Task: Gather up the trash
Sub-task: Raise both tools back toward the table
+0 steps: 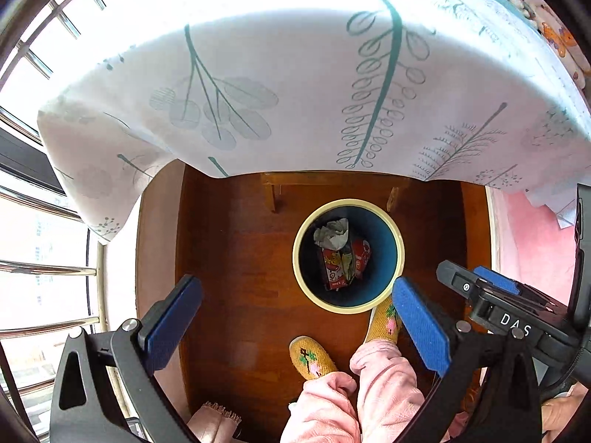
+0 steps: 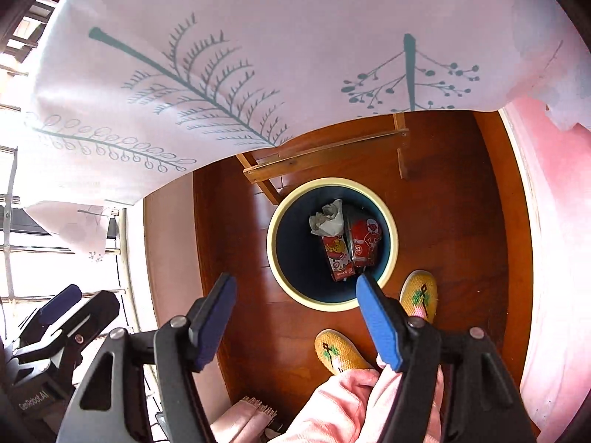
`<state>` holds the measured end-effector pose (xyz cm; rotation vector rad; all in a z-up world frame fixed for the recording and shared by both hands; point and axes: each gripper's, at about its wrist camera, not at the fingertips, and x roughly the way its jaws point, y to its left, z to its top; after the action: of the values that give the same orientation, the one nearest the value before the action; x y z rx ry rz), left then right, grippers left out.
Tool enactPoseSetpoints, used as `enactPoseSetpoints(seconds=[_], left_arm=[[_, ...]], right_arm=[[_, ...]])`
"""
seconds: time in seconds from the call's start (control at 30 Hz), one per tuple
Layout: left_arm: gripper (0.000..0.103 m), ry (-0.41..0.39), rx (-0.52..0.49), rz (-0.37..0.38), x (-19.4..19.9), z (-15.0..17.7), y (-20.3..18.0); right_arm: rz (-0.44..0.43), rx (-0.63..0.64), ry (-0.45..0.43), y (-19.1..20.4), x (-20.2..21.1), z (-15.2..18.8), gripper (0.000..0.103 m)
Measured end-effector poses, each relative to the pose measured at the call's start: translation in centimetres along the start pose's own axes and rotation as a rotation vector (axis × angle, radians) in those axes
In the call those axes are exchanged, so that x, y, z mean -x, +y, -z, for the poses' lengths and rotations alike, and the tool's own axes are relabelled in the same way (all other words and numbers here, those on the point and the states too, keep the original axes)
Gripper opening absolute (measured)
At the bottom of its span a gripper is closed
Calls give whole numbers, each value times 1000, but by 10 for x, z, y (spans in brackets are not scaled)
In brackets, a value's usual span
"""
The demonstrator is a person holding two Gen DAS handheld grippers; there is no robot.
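Left wrist view: I look straight down at the bin (image 1: 397,258), centre-right of the frame, standing on the wooden floor (image 1: 240,258); inside it lie a crumpled tissue (image 1: 332,234) and red snack wrappers (image 1: 341,264), so some trash is already collected; I judge the task well along, possibly finished, though I cannot see the whole table top from here. The left gripper (image 1: 295,326) is spread wide with nothing between its blue pads (image 1: 421,328); the right gripper (image 1: 487,288) intrudes at the right edge, and in this view I cannot tell its opening. The tablecloth (image 1: 295,92) fills the upper half, its hem overhanging just above the bin; no trash shows on the cloth that I can see. Slippers (image 1: 310,360) sit at lower centre, one touching or just beside the bin rim.

Right wrist view: the same bin (image 2: 275,265) sits at centre, holding the tissue (image 2: 327,219) and wrappers (image 2: 351,251); the right gripper (image 2: 293,321) is also wide open and empty; the left gripper (image 2: 59,313) shows at lower left. Room for moving: open floor (image 2: 240,258) lies left of the bin; a wooden frame (image 2: 317,157) under the table crowds the bin's upper side; a pink wall (image 2: 546,258) closes the right edge; the tablecloth (image 2: 258,55) hem hangs low at upper left. I judge a straight lift clear, and any forward reach must rise over the hem.
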<state>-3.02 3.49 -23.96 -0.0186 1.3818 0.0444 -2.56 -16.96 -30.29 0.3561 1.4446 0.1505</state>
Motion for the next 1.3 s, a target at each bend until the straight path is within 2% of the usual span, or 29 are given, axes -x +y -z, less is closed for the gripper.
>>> enactPoseSetpoints(seconds=[0.2, 0.47, 0.67, 1.07, 1.3], left_arm=[[102, -20, -11, -16, 41, -4, 4], [102, -104, -36, -5, 99, -9, 14], [102, -191, -16, -2, 142, -21, 27], [102, -341, 24, 6, 191, -47, 50], [102, -351, 51, 10, 194, -74, 53]], right_arm=[[-9, 31, -26, 12, 45, 2, 68], [-8, 86, -102, 32, 111, 7, 68], [4, 104, -173, 47, 152, 3, 68], [13, 211, -363, 85, 214, -27, 68], [65, 310, -409, 100, 226, -57, 69]])
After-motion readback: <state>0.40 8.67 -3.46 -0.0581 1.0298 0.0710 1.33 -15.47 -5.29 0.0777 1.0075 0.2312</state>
